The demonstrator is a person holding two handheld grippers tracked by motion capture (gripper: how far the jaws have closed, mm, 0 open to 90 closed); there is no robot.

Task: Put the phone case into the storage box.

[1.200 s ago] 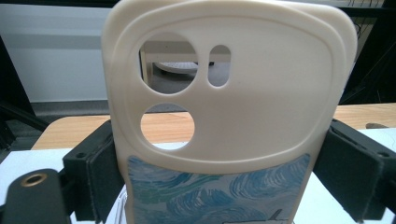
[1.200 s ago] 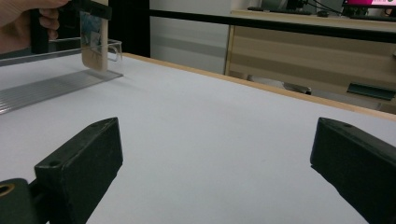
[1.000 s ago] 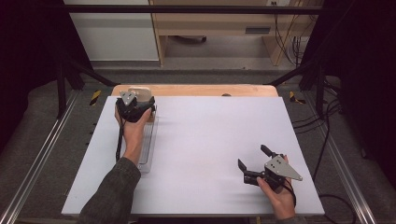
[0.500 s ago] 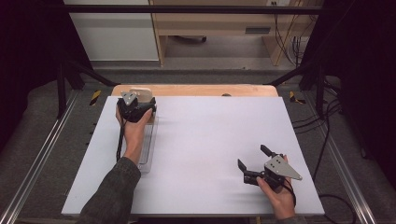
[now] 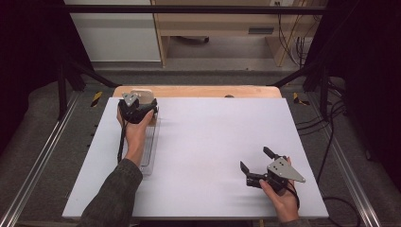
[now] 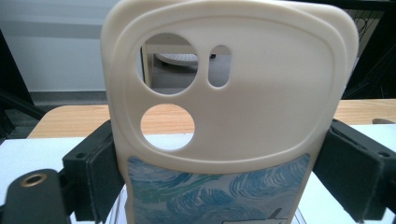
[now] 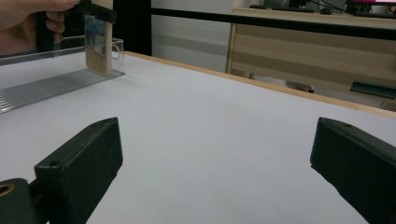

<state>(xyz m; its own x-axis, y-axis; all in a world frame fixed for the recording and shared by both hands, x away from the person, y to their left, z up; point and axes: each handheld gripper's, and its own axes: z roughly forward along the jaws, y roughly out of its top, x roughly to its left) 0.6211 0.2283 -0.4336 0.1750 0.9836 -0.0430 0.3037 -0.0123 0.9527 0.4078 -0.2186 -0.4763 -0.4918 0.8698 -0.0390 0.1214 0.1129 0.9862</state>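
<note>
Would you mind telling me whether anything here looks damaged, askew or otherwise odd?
Nothing stands out. The left claw grips a cream phone case, intact and upright, over the clear tray. The right claw rests open on the white table.

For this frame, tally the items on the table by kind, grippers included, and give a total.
Phone case: 1, cream with a blue swirl print, clamped in the left gripper
Clear plastic tray: 1
Grippers: 2, the right gripper open and empty
Total: 4
</note>
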